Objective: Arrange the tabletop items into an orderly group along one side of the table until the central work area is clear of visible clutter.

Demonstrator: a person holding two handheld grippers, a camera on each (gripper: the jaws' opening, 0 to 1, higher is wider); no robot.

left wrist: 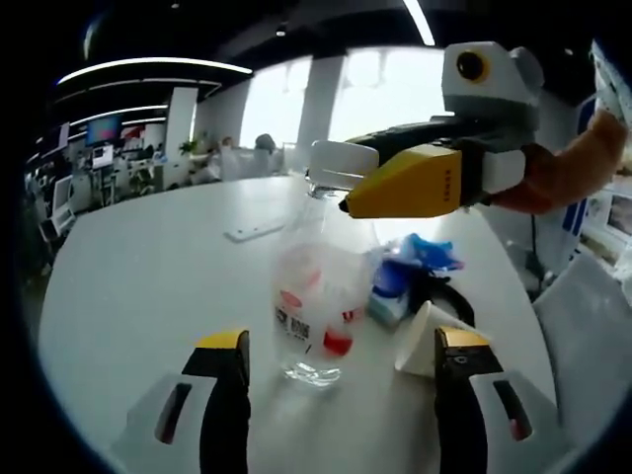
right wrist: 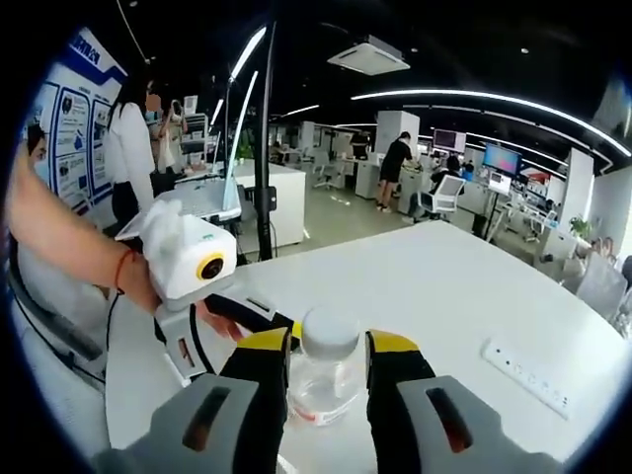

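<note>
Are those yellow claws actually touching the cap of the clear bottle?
Touching. In the right gripper view the right gripper has both yellow tips pressed against the sides of the white cap of the clear bottle, no gap visible.

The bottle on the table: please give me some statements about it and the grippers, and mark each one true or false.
1. The bottle stands upright on the white table. True.
2. The right gripper has its fingers at the bottle's cap. True.
3. The bottle lies on its side. False: it is upright.
4. The left gripper is shut on the bottle. False: its fingers are open, either side of the bottle's base.
5. A power strip lies on the table. True.
</note>
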